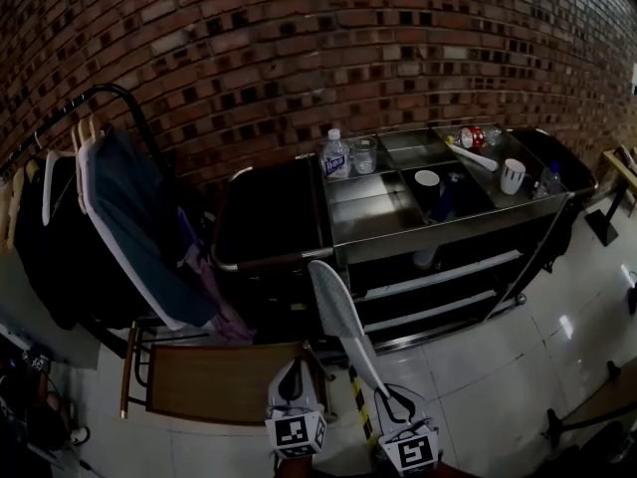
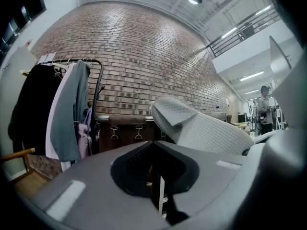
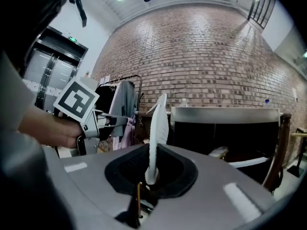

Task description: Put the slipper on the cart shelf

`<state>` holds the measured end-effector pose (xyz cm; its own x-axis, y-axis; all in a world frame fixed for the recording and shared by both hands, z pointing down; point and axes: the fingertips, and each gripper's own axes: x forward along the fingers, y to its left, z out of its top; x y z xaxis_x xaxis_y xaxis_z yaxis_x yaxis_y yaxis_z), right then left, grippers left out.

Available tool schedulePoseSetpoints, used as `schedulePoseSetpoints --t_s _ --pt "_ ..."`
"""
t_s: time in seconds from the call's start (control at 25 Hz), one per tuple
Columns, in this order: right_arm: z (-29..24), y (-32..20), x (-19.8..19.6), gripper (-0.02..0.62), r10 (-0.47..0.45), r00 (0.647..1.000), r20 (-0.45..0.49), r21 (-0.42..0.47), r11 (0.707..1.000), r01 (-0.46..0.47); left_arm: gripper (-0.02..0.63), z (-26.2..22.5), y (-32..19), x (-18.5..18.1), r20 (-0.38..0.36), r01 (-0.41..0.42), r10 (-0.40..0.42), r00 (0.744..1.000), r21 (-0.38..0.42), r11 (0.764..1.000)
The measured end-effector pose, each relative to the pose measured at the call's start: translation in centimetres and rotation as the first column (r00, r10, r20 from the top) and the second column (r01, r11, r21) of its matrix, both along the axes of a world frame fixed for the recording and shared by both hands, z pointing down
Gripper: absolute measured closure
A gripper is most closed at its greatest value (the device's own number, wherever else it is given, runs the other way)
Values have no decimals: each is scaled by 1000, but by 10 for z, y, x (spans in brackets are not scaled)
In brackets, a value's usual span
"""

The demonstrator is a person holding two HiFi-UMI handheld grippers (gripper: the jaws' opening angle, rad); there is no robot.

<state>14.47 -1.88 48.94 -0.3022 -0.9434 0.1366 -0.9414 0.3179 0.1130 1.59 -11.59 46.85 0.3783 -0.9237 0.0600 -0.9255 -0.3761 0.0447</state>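
Note:
A pale grey slipper (image 1: 338, 312) stands on edge, its heel end pinched in my right gripper (image 1: 393, 398), which is shut on it. The toe points up toward the steel cart (image 1: 448, 229) with its open lower shelves (image 1: 438, 279). In the right gripper view the slipper (image 3: 157, 128) rises thin-edged from the right gripper (image 3: 149, 178), in front of the cart (image 3: 225, 115). My left gripper (image 1: 295, 374) hangs just left of it, shut and empty. The left gripper view shows the slipper (image 2: 201, 128) beyond the left gripper (image 2: 160, 195), to the right.
On the cart top stand a water bottle (image 1: 336, 154), a jar (image 1: 364, 154), a cup (image 1: 427, 179), a mug (image 1: 513, 175) and a red can (image 1: 470, 137). A black trolley (image 1: 269, 217), a clothes rack (image 1: 100, 217) and a wooden chair (image 1: 229, 381) stand left. A person (image 2: 263, 104) stands far right.

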Motion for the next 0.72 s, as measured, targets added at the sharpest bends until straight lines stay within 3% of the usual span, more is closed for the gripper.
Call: schedulePoseSetpoints --t_s 0.36,0.72 --pt "46 13 55 557 27 1000 -2 -124 992 -27 594 14 9 38 2 44 -44 999 -27 999" --pt "90 13 90 557 86 996 15 -221 972 -80 594 36 15 42 25 67 -66 998 -57 996"
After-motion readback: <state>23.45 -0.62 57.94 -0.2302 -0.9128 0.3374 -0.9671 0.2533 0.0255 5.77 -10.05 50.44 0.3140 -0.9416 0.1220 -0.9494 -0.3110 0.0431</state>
